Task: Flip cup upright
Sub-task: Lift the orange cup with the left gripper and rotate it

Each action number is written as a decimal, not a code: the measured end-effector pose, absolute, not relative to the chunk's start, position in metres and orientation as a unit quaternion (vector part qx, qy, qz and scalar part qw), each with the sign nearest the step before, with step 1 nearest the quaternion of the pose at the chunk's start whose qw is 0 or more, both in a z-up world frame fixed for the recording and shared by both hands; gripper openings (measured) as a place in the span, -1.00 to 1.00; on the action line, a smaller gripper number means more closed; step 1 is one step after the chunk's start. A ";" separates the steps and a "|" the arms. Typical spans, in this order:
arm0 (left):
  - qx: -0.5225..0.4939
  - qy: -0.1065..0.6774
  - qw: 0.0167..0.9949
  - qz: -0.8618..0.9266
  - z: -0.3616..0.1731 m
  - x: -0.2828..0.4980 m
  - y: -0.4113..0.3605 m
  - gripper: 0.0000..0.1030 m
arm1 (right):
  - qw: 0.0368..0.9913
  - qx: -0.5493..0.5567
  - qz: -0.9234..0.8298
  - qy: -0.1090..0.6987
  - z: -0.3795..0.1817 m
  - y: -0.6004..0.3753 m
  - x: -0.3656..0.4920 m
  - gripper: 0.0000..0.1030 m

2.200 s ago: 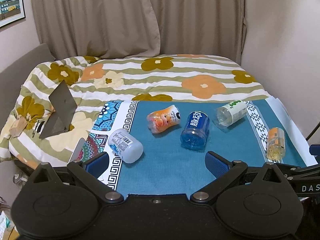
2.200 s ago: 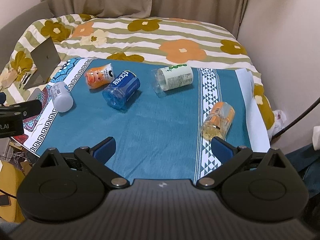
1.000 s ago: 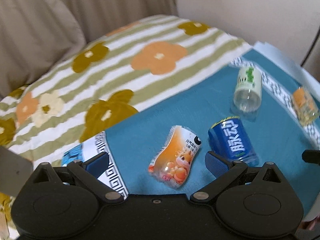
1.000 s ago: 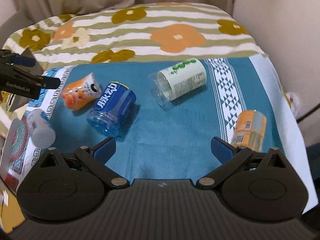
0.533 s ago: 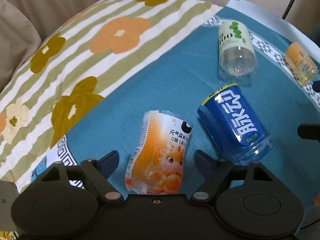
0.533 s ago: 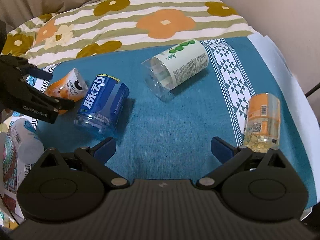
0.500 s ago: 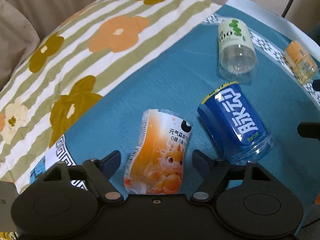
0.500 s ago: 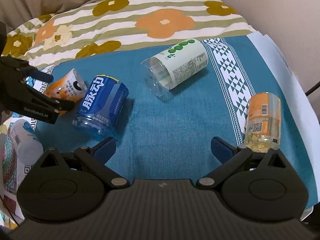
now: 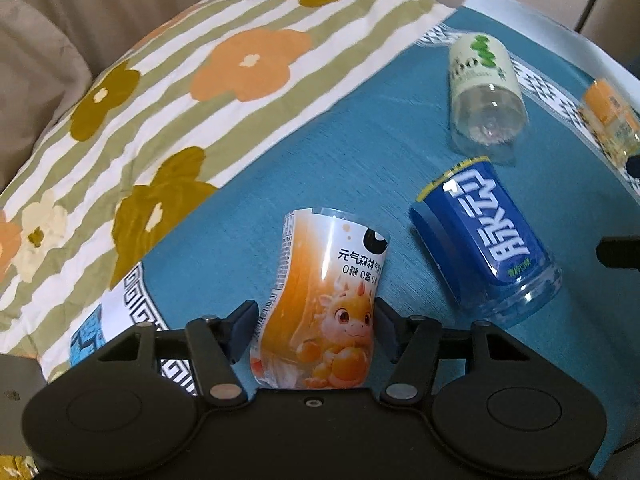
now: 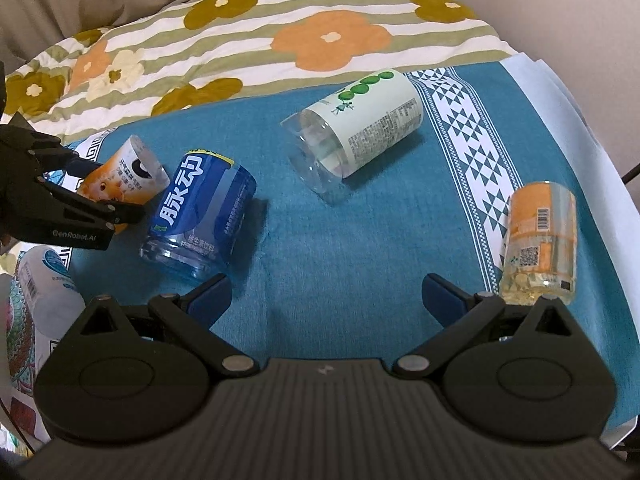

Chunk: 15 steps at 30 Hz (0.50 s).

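Several plastic cups lie on their sides on a teal cloth (image 10: 360, 248). My left gripper (image 9: 314, 330) is shut on the orange dragon-print cup (image 9: 324, 300), pads pressing both sides of its lower half; the cup lies on the cloth, open end pointing away. It also shows in the right wrist view (image 10: 124, 178) with the left gripper (image 10: 116, 200) around it. A blue cup (image 9: 484, 240) lies just right of it. My right gripper (image 10: 326, 294) is open and empty above the cloth, between the blue cup (image 10: 200, 216) and an orange-yellow cup (image 10: 540, 236).
A white-and-green labelled clear cup (image 10: 352, 128) lies at the cloth's far middle. A white cup (image 10: 44, 288) lies at the left edge. The floral striped bedspread (image 9: 180, 80) spreads beyond the cloth. A wall stands to the right.
My left gripper has moved in over the orange dragon-print cup and its jaws have closed onto it. My right gripper has edged slightly forward and stays open.
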<state>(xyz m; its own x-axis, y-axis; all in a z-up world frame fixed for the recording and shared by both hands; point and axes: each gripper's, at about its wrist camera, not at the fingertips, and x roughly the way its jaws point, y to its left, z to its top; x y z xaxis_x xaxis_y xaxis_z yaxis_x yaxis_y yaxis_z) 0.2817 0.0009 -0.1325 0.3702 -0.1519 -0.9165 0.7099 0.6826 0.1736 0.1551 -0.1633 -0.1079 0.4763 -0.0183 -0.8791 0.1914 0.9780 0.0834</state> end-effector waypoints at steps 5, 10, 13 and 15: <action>0.275 0.485 0.790 -0.254 -0.114 0.274 0.003 0.26 | 0.859 0.079 -0.050 0.504 -0.101 -0.164 0.153 1.00; 0.253 0.480 0.809 -0.225 -0.086 0.256 0.004 0.26 | 0.866 0.072 -0.032 0.494 -0.087 -0.170 0.145 1.00; 0.238 0.476 0.821 -0.206 -0.069 0.240 0.002 0.26 | 0.871 0.067 -0.019 0.486 -0.076 -0.176 0.138 1.00; 0.223 0.475 0.830 -0.191 -0.060 0.228 -0.001 0.26 | 0.875 0.063 -0.009 0.479 -0.069 -0.181 0.132 1.00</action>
<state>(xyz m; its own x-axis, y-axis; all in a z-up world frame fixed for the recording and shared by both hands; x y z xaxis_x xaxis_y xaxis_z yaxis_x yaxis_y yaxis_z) 0.2278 -0.0010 -0.0595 0.4757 -0.1044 -0.8734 0.5281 0.8279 0.1887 0.1318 -0.1805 -0.0689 0.5401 0.0451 -0.8404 0.0760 0.9919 0.1020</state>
